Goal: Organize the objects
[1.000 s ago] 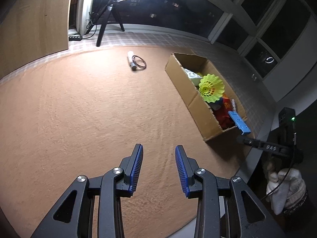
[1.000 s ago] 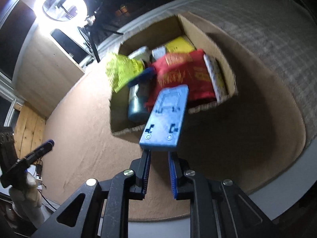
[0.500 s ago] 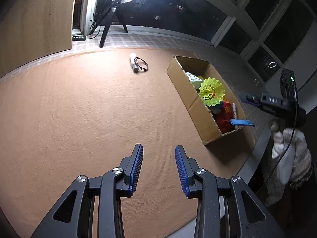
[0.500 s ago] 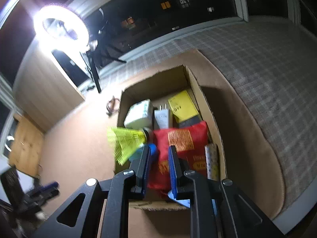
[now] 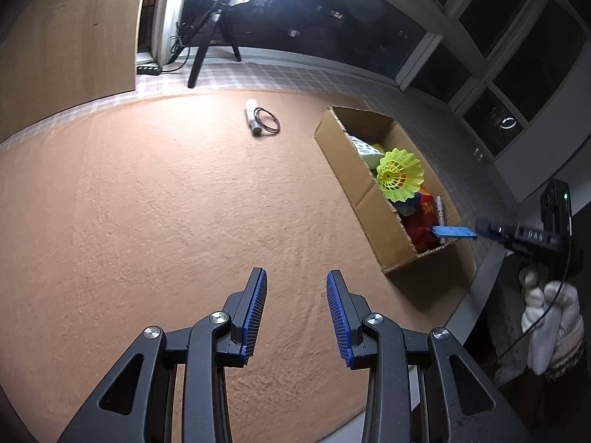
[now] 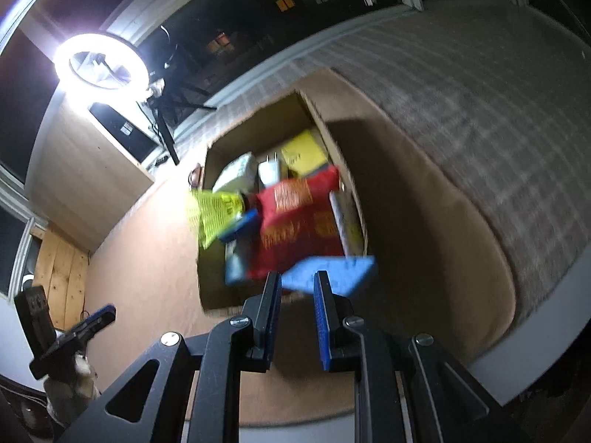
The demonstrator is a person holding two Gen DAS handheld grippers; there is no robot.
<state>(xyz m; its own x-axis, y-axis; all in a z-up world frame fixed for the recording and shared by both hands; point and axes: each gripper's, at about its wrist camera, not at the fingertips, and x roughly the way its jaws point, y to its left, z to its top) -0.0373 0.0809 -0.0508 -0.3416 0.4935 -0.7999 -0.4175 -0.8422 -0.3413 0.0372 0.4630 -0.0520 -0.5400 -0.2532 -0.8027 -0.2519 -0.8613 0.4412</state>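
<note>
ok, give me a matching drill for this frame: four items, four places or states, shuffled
1. yellow shuttlecock
2. white tube
3. blue plate
4. left gripper

a. open, nothing between its fingers
b. lying on the carpet, outside the cardboard box
c. at the tips of the right gripper, over the box's near edge
d. in the box, poking above its rim

Pairs: 1-d, 2-b, 3-c, 4-a

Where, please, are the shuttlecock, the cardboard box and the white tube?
shuttlecock (image 5: 400,174): left wrist view, yellow skirt.
cardboard box (image 5: 360,188): left wrist view, outer side wall.
white tube (image 5: 253,116): left wrist view, mid-body.
</note>
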